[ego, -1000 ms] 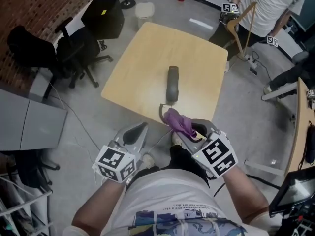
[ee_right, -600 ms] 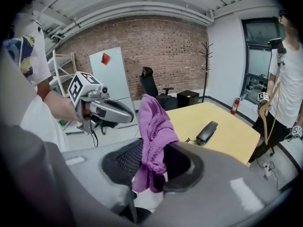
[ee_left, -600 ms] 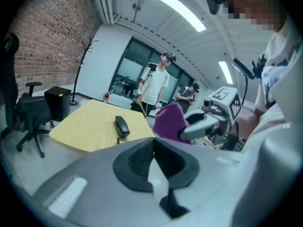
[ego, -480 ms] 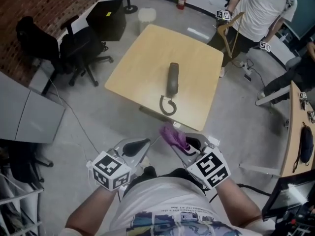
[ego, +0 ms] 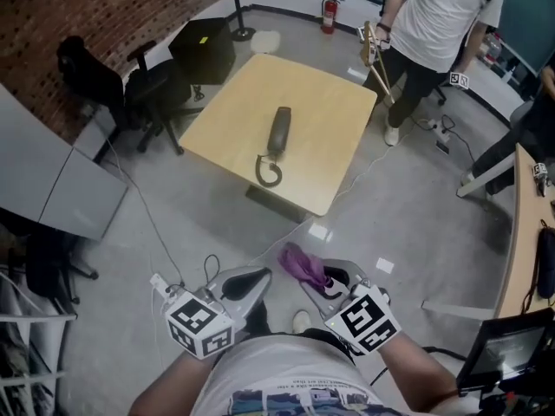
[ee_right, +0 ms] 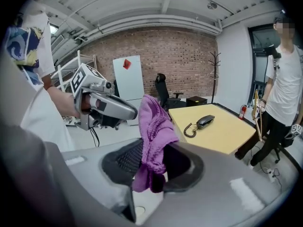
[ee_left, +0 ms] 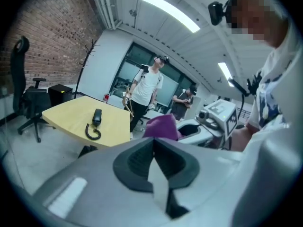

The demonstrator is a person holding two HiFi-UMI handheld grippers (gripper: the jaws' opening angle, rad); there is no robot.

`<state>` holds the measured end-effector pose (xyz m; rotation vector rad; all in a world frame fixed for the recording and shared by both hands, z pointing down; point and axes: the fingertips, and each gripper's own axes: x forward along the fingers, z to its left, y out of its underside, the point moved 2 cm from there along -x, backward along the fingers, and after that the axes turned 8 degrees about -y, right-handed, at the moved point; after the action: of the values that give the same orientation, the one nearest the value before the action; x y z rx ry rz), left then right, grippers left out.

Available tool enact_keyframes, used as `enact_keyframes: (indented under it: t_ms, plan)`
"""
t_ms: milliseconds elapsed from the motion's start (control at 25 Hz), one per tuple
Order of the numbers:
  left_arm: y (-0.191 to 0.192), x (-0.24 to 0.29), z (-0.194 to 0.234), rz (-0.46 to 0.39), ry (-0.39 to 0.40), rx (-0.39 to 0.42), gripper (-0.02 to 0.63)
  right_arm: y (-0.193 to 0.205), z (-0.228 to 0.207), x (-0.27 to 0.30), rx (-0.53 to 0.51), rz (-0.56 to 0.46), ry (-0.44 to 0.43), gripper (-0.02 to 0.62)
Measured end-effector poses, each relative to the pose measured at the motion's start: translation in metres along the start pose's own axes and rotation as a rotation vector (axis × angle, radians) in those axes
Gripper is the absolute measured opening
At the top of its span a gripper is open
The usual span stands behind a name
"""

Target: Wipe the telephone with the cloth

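A dark telephone handset with a coiled cord lies on the square wooden table, far ahead of both grippers. My right gripper is shut on a purple cloth, which sticks up from its jaws. My left gripper is shut with nothing in it, held beside the right one over the floor. In the left gripper view the handset and the cloth both show; in the right gripper view the handset rests on the table.
Black office chairs and a black box stand left of the table by the brick wall. A person in a white shirt stands at the table's far right corner. A grey cabinet is at left, a desk at right.
I have stepped back from the table: both grippers, which were near its front edge, now hang over bare floor well short of it. The cloth stays in the right gripper.
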<state>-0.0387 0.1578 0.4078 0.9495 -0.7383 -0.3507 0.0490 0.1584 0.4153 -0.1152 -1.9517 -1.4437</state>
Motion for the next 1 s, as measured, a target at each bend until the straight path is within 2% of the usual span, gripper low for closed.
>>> enact_keyframes:
  t_ms: [120, 240, 520, 800, 1000]
  plan:
    - [0.022, -0.012, -0.025, 0.036, -0.026, 0.013, 0.005, 0.020, 0.013, -0.012, -0.020, 0.012, -0.020, 0.117]
    - [0.038, -0.021, -0.047, 0.085, -0.010, 0.047, 0.005, 0.033, 0.030, -0.030, 0.011, -0.010, -0.022, 0.117]
    - [0.049, -0.022, -0.074, 0.083, 0.027, 0.052, 0.005, 0.052, 0.057, -0.058, 0.053, -0.053, 0.031, 0.117]
    - [0.047, -0.039, -0.078, 0.048, 0.067, 0.084, 0.005, 0.048, 0.084, -0.059, 0.027, -0.046, 0.073, 0.117]
    - [0.056, -0.076, -0.054, 0.031, 0.056, 0.066, 0.005, 0.028, 0.110, -0.035, 0.001, -0.035, 0.080, 0.117]
